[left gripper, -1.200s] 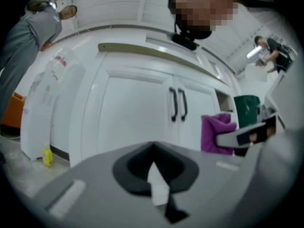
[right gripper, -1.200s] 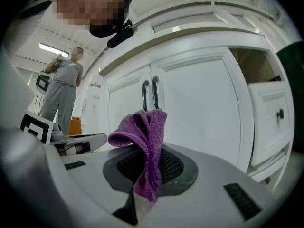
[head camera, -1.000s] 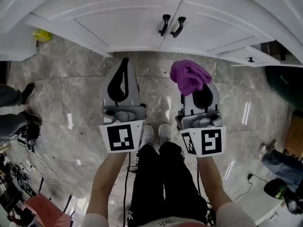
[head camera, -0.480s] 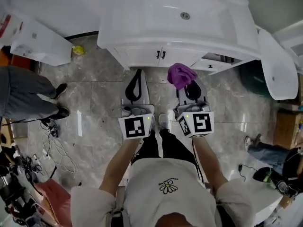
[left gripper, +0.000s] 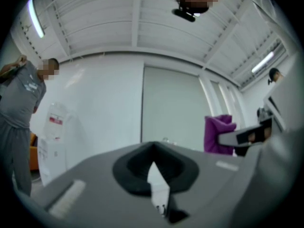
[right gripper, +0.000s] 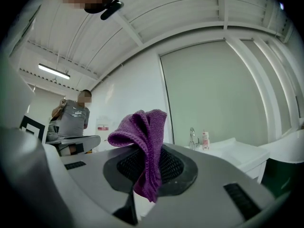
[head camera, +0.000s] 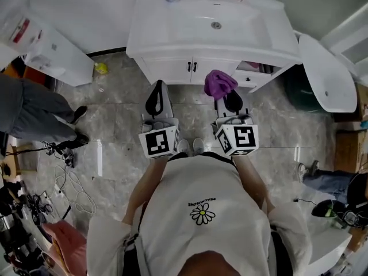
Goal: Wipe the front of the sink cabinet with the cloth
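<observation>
The white sink cabinet [head camera: 172, 68] stands at the top of the head view, its two doors shut, with black handles [head camera: 191, 66]. Both grippers hang over the marble floor in front of it, apart from its front and tilted upward. My right gripper [head camera: 229, 98] is shut on a bunched purple cloth [head camera: 220, 83]. In the right gripper view the cloth [right gripper: 145, 144] droops over the closed jaws of the right gripper [right gripper: 142, 167]. My left gripper [head camera: 157, 98] is shut with nothing in it, and the left gripper [left gripper: 153, 152] shows only a thin seam.
A drawer [head camera: 257, 72] on the cabinet's right side stands partly open. A white fixture [head camera: 323, 73] and a dark green bin [head camera: 299, 89] sit to the right. At the left are a white unit [head camera: 54, 55], a person in grey [head camera: 29, 105] and floor cables [head camera: 63, 183].
The head view has risen and drawn back, so the cabinet looks smaller and the whole basin shows. Both grippers keep their pose, and the cloth stays in the right one.
</observation>
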Demonstrator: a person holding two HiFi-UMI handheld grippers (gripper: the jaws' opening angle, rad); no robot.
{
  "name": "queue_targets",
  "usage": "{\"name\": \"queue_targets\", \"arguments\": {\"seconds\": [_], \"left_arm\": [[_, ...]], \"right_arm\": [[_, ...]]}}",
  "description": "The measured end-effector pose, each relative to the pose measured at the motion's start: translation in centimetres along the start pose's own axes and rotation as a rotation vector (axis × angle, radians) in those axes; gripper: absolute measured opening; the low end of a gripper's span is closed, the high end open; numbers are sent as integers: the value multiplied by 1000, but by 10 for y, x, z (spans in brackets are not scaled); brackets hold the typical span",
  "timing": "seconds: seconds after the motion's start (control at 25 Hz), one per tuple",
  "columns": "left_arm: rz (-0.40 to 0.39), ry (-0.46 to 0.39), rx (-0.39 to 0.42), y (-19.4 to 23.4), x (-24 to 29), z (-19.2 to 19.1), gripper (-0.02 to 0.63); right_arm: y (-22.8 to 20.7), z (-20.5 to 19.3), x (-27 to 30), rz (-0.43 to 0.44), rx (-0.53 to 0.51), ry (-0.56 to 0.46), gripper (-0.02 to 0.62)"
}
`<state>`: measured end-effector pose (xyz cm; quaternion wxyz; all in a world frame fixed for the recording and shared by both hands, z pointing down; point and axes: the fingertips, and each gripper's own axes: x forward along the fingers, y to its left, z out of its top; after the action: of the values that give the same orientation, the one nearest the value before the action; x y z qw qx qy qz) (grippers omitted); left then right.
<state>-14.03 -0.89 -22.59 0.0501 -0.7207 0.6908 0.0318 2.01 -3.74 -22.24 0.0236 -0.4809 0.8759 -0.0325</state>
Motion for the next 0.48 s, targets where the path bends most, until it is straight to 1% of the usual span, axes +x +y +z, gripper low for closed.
{"name": "queue_targets", "arguments": {"seconds": [0.12, 0.28, 0.48], "left_arm": [[28, 4, -5, 5, -2, 2, 5], [22, 6, 21, 7, -1, 6, 5], [14, 10, 26, 10, 2, 5, 5]], "right_arm": [[-3, -4, -9, -13, 10, 2, 57], [-9, -7, -13, -32, 18, 8, 57], [-10, -8, -14, -39, 15, 18, 57]]}}
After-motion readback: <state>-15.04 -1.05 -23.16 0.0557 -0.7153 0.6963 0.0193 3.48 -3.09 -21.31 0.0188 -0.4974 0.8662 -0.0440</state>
